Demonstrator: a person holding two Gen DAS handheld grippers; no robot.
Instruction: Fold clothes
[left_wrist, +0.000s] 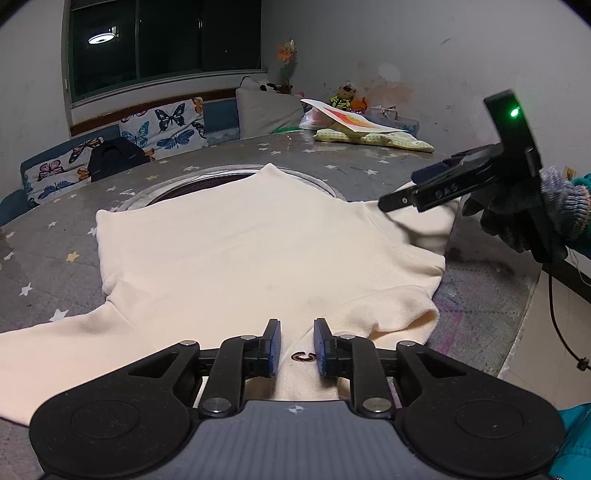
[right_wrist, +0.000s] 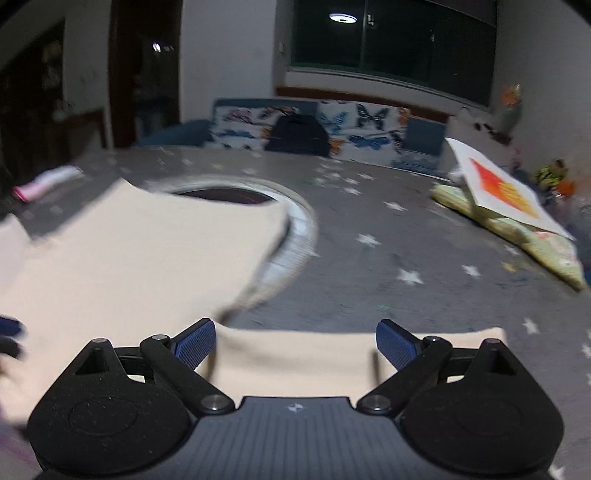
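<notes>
A cream sweatshirt (left_wrist: 236, 251) lies spread on the grey star-patterned table (left_wrist: 66, 229), sleeves out to the sides. My left gripper (left_wrist: 296, 332) hovers over its near edge by a small brown logo (left_wrist: 303, 356), jaws narrowly open with nothing between them. My right gripper (right_wrist: 295, 332) is wide open over a cream strip of the garment (right_wrist: 295, 354); the view is blurred. In the left wrist view the right gripper (left_wrist: 391, 203) reaches to the sweatshirt's right sleeve, held by a gloved hand (left_wrist: 524, 218).
A round hole with a pale rim (right_wrist: 295, 221) is in the table behind the sweatshirt. A yellow-green folded cloth (right_wrist: 517, 236) with a white and orange card (right_wrist: 506, 188) sits at the far right. A butterfly-print sofa (left_wrist: 162, 125) with a dark bag (right_wrist: 297, 134) stands behind.
</notes>
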